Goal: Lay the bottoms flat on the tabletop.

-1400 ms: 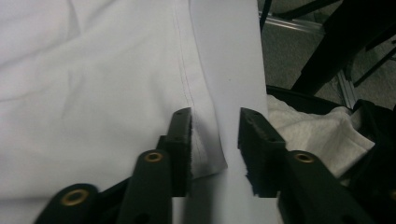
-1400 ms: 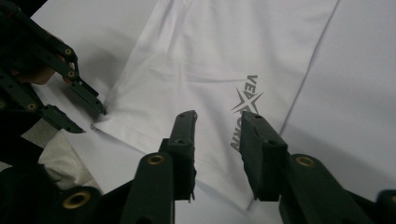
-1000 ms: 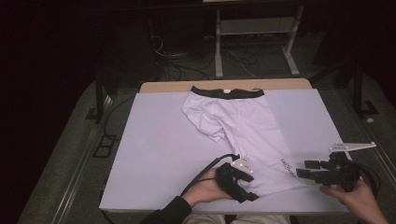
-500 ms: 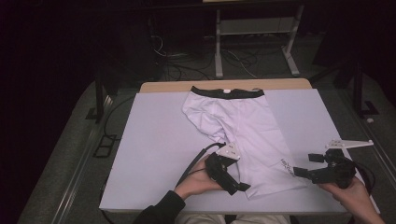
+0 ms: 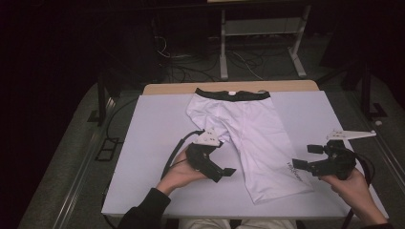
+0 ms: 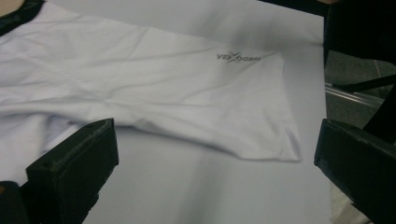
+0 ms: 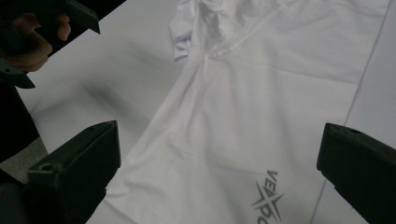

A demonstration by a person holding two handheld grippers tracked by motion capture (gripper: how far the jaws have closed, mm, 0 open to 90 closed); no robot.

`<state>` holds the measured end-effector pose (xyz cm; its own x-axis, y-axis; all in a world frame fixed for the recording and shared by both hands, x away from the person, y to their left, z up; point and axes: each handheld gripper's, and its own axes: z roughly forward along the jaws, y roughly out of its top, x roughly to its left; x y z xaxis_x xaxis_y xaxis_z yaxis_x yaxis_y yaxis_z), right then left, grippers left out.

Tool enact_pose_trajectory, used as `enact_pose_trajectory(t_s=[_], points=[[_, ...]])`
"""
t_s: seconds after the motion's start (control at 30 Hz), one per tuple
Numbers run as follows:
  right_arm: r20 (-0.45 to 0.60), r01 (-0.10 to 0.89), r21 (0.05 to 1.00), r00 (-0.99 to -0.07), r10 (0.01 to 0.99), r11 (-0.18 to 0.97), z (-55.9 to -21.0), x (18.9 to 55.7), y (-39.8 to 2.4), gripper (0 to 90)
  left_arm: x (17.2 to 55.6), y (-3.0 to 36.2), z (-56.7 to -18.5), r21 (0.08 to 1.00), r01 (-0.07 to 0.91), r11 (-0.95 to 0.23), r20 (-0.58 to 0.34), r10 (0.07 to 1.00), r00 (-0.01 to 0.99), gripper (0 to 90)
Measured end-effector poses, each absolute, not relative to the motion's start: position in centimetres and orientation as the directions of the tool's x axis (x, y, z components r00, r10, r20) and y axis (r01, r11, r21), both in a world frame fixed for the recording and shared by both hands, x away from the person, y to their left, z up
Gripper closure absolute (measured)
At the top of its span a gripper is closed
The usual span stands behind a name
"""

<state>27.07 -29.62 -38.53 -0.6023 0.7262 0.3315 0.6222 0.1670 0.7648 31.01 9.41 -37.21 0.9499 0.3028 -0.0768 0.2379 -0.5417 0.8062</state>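
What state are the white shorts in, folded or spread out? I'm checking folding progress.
Folded lengthwise: the white shorts lie flat on the table, one leg stacked on the other, black waistband at the far edge, logo near the hem.

Shorts [image 5: 248, 133] on the table [image 5: 153, 124], waistband at the far edge, legs toward the near edge; left gripper [image 5: 229, 172] and right gripper [image 5: 301, 160] flanking.

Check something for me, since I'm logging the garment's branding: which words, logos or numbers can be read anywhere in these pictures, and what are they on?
"VEXDORM", as best it reads, with a crossed X mark in the middle: grey print near the leg hem of the white shorts.
The same print in the right gripper view is cut off at the edge; only "VEX" reads.
The white tag inside the black waistband: too small to read.
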Motion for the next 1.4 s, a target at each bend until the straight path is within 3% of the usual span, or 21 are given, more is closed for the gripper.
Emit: enact_pose_trajectory(t_s=[0.53, 1.4], points=[[0.283, 0.583, 0.776, -0.664, 0.692, 0.243, -36.6, 29.3, -25.7, 1.4, 33.1, 16.1, -35.1, 0.816, 0.297, -0.497, -0.054, 0.445, 0.894, 0.1], [0.273, 0.534, 0.786, -0.753, 0.598, 0.313, -36.2, 35.4, -16.7, 14.0, 36.7, 18.3, -37.9, 0.838, 0.402, -0.369, -0.133, 0.576, 0.806, 0.1]])
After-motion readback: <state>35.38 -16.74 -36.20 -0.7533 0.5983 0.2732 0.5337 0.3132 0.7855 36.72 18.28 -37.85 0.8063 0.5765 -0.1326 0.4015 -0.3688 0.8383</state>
